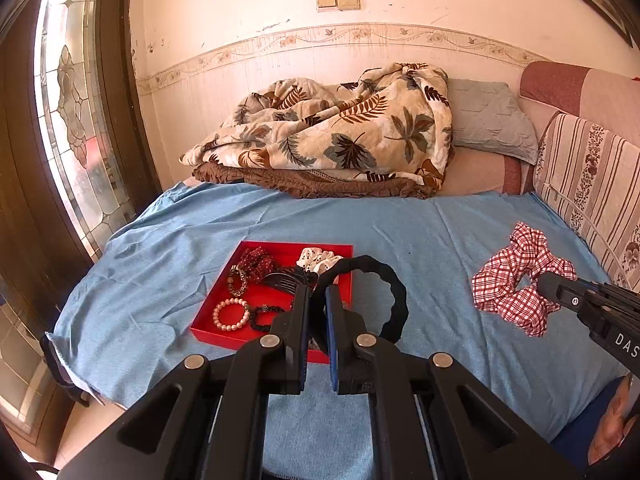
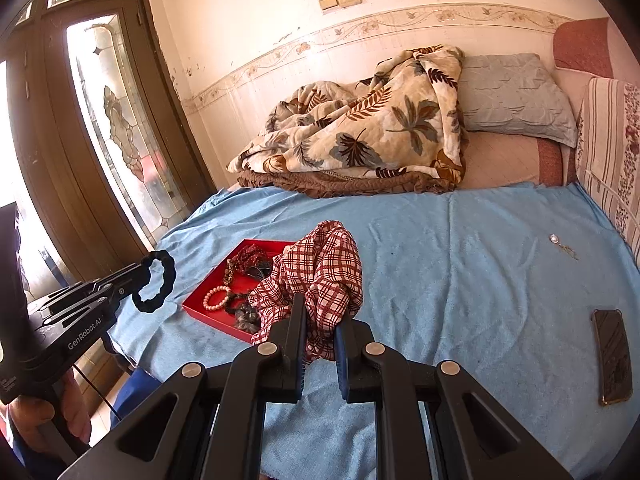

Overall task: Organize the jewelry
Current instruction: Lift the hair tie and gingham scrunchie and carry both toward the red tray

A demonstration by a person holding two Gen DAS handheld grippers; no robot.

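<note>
- A blue sheet covers the bed beside a glass door; a blanket is heaped at the wall
- The left gripper pinches a black hair band above the red tray's near edge
- The right gripper clamps a checked scrunchie, lifted beside the tray
- A phone lies near the bed's right edge; bare sheet stretches between

A blue sheet covers the bed. At its far end a leaf-print blanket lies crumpled on a folded brown cloth, with a grey pillow just beside it. A phone lies on the sheet near the striped floral cushion. A stained-glass door stands left.
</note>
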